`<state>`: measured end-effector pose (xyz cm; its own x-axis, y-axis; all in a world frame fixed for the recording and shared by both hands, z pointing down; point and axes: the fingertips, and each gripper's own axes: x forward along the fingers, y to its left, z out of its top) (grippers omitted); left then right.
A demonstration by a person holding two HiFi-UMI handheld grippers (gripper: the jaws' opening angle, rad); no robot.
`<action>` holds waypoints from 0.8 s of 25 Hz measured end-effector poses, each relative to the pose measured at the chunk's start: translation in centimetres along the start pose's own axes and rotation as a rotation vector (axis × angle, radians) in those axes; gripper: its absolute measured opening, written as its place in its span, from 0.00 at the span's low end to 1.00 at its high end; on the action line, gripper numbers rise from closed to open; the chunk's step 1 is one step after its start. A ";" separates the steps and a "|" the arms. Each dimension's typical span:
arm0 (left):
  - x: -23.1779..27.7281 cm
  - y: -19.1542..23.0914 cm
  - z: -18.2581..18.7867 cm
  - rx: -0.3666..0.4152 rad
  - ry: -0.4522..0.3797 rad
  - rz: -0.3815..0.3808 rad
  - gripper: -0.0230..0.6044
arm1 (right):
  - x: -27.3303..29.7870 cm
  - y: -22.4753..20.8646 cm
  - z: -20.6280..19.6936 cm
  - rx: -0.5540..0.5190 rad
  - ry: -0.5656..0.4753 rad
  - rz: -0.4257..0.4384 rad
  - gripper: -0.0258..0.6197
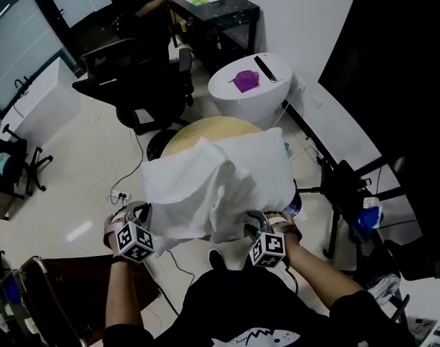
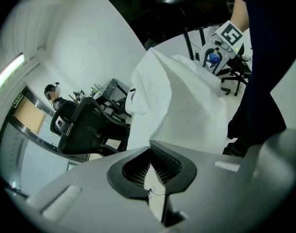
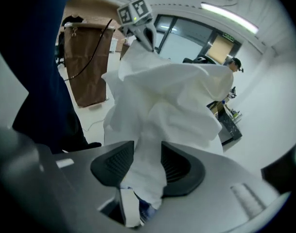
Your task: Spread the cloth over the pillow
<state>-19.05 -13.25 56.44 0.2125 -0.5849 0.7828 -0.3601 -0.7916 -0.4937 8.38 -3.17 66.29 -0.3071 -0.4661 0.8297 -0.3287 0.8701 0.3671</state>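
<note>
A white cloth (image 1: 187,186) lies rumpled over a white pillow (image 1: 266,157) on a round wooden table (image 1: 205,127). My left gripper (image 1: 149,221) is at the cloth's near left corner, and its jaws are shut on the cloth's edge (image 2: 160,130) in the left gripper view. My right gripper (image 1: 260,221) is at the near right corner. Its pads (image 3: 179,166) stand wide apart, with a loose bunch of cloth (image 3: 147,154) hanging between them. Each gripper view shows the other gripper across the cloth: the right gripper (image 2: 220,45) and the left gripper (image 3: 138,21).
A white round unit (image 1: 266,96) with a purple thing on it stands behind the table. A black office chair (image 1: 133,85) and a black desk (image 1: 220,13) are farther back. A black stand (image 1: 342,186) is to the right. A brown bag (image 3: 87,67) stands on the floor.
</note>
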 end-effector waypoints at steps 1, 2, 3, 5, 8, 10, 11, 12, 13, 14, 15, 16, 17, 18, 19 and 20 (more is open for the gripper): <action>-0.1 0.2 -0.2 -0.001 0.002 0.004 0.04 | 0.4 -0.3 -0.2 -0.028 0.017 -0.025 0.32; -0.3 0.4 -0.3 -0.001 0.004 0.009 0.04 | 0.5 -0.7 -0.3 -0.040 0.022 -0.050 0.30; -0.5 0.7 -0.3 -0.002 0.004 0.016 0.04 | 0.4 -1.1 -0.3 -0.035 0.018 -0.069 0.22; -0.9 1.3 -0.4 -0.005 0.005 0.030 0.04 | -0.7 -2.3 0.2 0.001 -0.022 -0.109 0.07; -1.7 2.4 -0.7 -0.009 0.010 0.055 0.04 | -2.9 -4.8 0.9 0.069 -0.082 -0.175 0.06; -2.1 3.2 -0.9 -0.011 0.009 0.073 0.04 | -4.4 -6.8 1.0 0.106 -0.106 -0.219 0.06; -2.4 3.6 -1.0 -0.013 0.007 0.082 0.04 | -5.2 -7.9 1.1 0.126 -0.118 -0.241 0.06; -2.6 4.0 -1.0 -0.015 0.004 0.090 0.04 | -6.0 -9.1 1.1 0.152 -0.130 -0.259 0.06; -2.9 4.4 -1.0 -0.018 0.001 0.098 0.04 | -6.7 -10.2 0.9 0.186 -0.141 -0.269 0.06; -3.2 4.8 -1.0 -0.019 -0.002 0.105 0.04 | -7.3 -11.2 0.7 0.227 -0.150 -0.271 0.06; -3.5 5.1 -1.0 -0.020 -0.005 0.113 0.04 | -7.9 -12.3 0.5 0.275 -0.159 -0.265 0.06; -3.8 5.6 -1.0 -0.019 -0.007 0.121 0.04 | -8.5 -13.4 0.2 0.328 -0.169 -0.257 0.06; -4.1 6.0 -1.0 -0.018 -0.008 0.130 0.04 | -9.0 -14.6 -0.2 0.384 -0.181 -0.251 0.06; -4.4 6.4 -1.1 -0.017 -0.007 0.138 0.04 | -9.4 -15.9 -0.6 0.439 -0.192 -0.248 0.06; -4.6 6.7 -1.3 -0.015 -0.003 0.146 0.04 | -9.8 -17.2 -1.0 0.488 -0.203 -0.246 0.06; -4.7 7.1 -1.5 -0.014 0.002 0.152 0.04 | -10.0 -18.3 -1.4 0.528 -0.210 -0.246 0.06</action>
<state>-23.99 -15.81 49.86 0.1526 -0.6978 0.6998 -0.4005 -0.6910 -0.6017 18.71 -14.21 51.86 -0.3180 -0.7111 0.6271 -0.7933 0.5617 0.2347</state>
